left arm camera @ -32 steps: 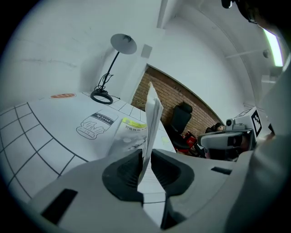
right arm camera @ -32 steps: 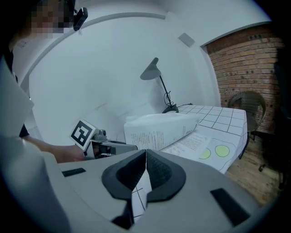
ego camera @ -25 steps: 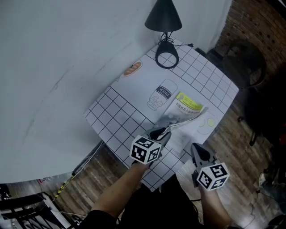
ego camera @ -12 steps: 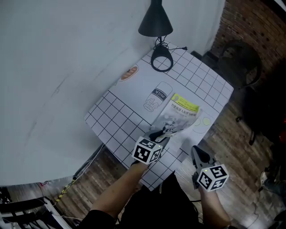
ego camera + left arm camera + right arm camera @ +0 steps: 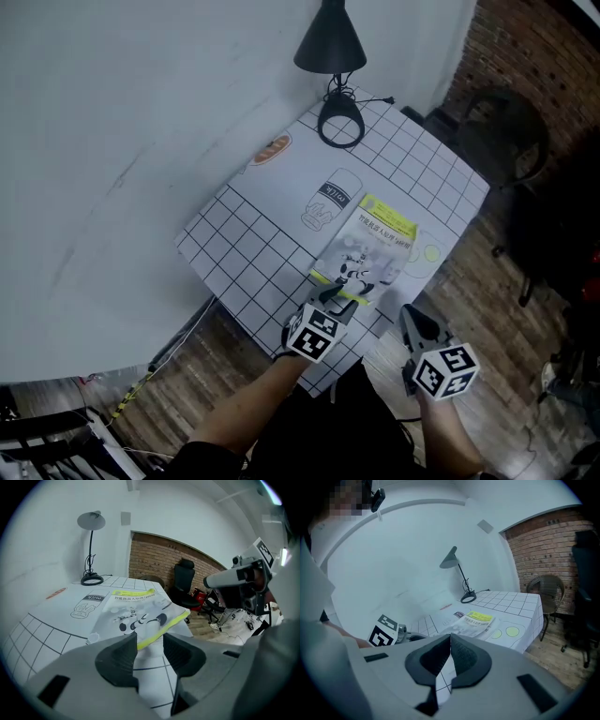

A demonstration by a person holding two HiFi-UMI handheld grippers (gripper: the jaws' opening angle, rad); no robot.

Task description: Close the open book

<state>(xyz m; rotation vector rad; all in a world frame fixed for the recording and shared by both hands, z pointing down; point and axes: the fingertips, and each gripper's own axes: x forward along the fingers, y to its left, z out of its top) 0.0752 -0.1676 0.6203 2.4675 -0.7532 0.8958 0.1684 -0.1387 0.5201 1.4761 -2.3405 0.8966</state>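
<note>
The book [image 5: 367, 251] lies flat and closed on the gridded white table [image 5: 246, 246], its cover white with yellow bands at the far and near ends. My left gripper [image 5: 336, 298] sits at the book's near left corner. Its jaws are opening, and the yellow cover edge [image 5: 154, 631] lies between them with the pads off it. In the left gripper view [image 5: 150, 641] the book [image 5: 136, 611] stretches away ahead. My right gripper [image 5: 415, 323] hovers off the table's near right edge, jaws shut on nothing [image 5: 450, 639]. From there the book [image 5: 476, 623] shows further out.
A black desk lamp [image 5: 330, 47] with a ring base [image 5: 338, 127] stands at the far corner. Printed on the table are a milk carton outline [image 5: 330, 199], an orange shape [image 5: 272, 148] and green circles [image 5: 431, 252]. A dark chair [image 5: 506, 131] stands on the wood floor at right.
The raised cover has come down flat, so the book now lies closed. My left gripper moved down and back toward the near edge, and its jaws parted. The right gripper stayed put.
</note>
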